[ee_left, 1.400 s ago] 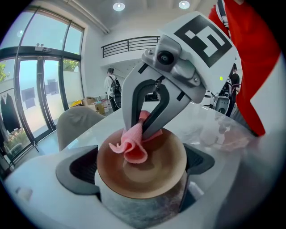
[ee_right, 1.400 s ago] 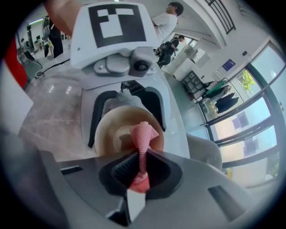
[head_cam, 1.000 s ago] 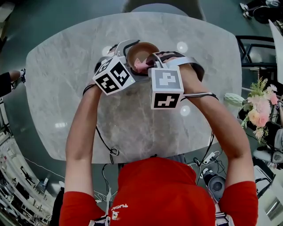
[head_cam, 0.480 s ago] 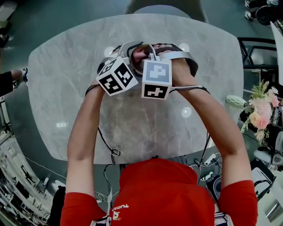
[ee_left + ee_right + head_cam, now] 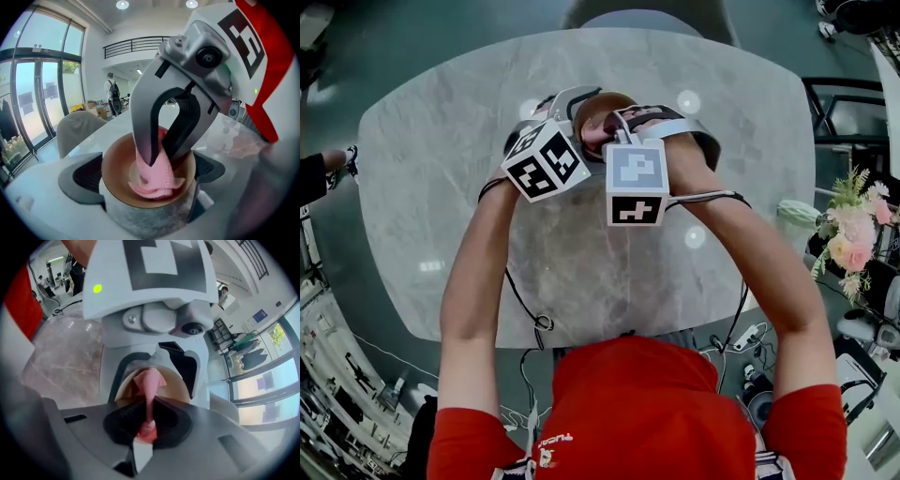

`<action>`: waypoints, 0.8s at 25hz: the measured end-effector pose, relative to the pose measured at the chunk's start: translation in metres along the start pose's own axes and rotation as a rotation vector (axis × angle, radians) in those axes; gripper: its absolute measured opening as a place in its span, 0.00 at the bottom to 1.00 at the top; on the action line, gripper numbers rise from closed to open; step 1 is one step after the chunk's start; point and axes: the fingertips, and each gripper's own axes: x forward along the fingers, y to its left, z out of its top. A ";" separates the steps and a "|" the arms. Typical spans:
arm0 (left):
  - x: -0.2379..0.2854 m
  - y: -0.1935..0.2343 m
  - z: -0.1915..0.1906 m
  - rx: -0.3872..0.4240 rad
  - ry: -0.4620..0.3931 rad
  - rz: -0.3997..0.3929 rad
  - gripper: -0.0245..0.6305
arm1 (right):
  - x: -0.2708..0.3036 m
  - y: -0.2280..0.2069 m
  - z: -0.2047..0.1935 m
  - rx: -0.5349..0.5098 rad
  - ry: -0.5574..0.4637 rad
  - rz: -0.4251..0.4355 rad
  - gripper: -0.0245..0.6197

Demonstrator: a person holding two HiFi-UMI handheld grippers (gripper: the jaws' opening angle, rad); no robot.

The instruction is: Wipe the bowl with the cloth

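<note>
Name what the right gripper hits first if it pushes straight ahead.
Likely the inside of the bowl; the right gripper, shut on the cloth, points straight into it, cloth first.

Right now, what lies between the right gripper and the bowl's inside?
The pink cloth, pinched in the right gripper and pressed into the bowl; the left gripper view shows it.

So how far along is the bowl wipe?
Done: left gripper grips the bowl, right gripper is shut on the pink cloth. In hand: cloth sits bunched on the bowl's inner bottom. Left: likely the inner walls, bare of cloth now; can't tell what's already wiped.
</note>
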 end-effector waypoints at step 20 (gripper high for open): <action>-0.035 0.002 0.028 0.012 -0.134 0.097 0.93 | -0.078 -0.041 -0.002 0.493 -0.322 -0.276 0.07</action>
